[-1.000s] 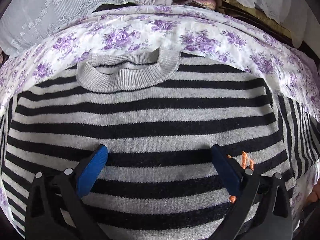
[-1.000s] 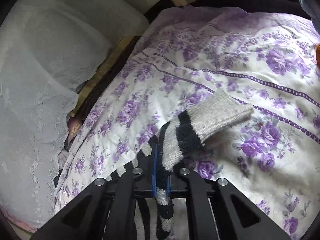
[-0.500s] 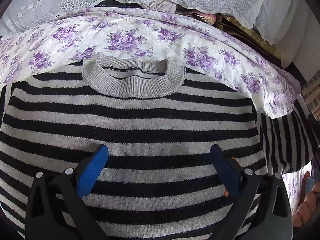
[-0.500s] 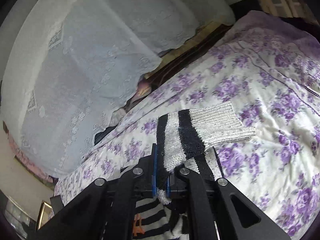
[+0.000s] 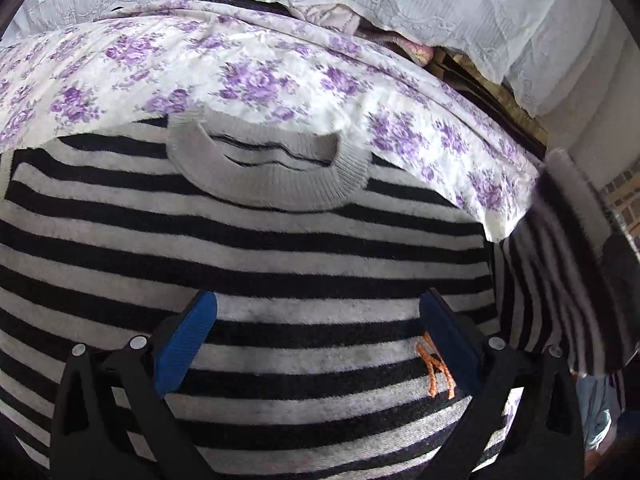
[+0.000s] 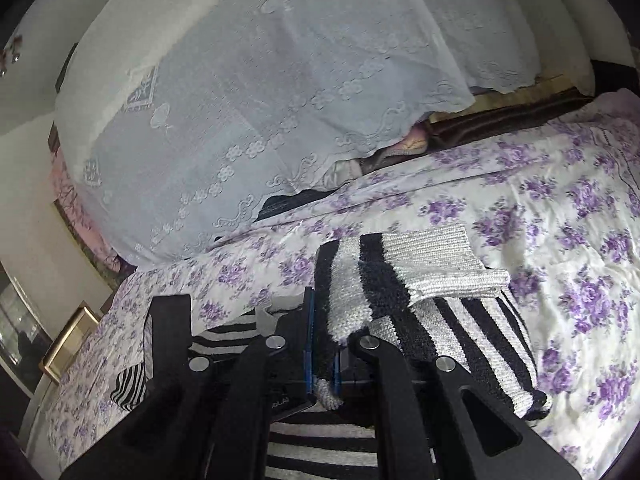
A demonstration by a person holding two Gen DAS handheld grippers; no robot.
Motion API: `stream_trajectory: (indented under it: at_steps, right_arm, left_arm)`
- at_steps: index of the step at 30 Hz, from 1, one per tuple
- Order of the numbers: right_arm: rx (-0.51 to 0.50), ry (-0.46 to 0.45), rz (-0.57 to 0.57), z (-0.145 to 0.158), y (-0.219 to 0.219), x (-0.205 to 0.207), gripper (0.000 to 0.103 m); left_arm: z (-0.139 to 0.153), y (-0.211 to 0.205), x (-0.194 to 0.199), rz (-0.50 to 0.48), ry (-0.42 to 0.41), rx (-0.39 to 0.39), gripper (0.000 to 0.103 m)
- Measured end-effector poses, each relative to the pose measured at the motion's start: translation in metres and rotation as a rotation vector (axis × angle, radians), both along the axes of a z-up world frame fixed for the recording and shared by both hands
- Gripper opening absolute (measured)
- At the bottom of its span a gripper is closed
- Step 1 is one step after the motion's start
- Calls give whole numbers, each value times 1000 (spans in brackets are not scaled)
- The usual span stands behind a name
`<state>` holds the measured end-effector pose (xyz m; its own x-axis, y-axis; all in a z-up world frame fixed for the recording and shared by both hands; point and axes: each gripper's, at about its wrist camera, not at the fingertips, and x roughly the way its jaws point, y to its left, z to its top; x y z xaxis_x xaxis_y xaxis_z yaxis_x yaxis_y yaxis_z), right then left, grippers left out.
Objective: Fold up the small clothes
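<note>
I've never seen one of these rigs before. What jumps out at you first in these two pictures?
The black-and-grey striped sweater fills the left view, lying flat on a bedspread with purple flowers, its grey collar nearest the white lace cloth behind. The left gripper hangs open over its chest. The right gripper is clamped on the sweater's sleeve, lifted off the bed.

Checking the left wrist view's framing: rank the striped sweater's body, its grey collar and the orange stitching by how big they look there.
1. Sweater body, fills most of the frame.
2. Grey collar.
3. Orange stitching, smallest, though nearest the camera.
</note>
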<state>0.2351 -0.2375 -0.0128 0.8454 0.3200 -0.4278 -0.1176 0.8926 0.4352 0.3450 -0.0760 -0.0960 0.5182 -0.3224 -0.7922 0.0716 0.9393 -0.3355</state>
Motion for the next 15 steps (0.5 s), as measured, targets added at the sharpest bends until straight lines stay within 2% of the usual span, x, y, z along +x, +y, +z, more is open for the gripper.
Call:
stream_trajectory:
  at_steps: [3, 5, 7, 10, 11, 13, 15]
  right_arm:
    - [-63, 32, 68, -14, 31, 13, 11]
    - [-111, 89, 141, -32, 49, 26, 15]
    - [-153, 174, 229, -52, 64, 36, 46]
    - [-214, 237, 301, -62, 77, 33, 48]
    - [-216, 230, 323, -57, 77, 27, 49]
    - [-221, 196, 407, -41, 78, 11, 63]
    - [-261, 121, 460, -22, 77, -5, 73]
  left_arm:
    - [1, 24, 6, 69, -7, 11, 99]
    - [-1, 47, 10, 161, -1, 33, 98]
    - [-3, 67, 11, 223, 7, 43, 98]
    - [-3, 86, 12, 226, 21, -37, 98]
    - [-1, 89, 11, 227, 19, -42, 98]
    - [3, 90, 9, 209, 21, -30, 98]
    - [6, 90, 6, 183, 26, -31, 98]
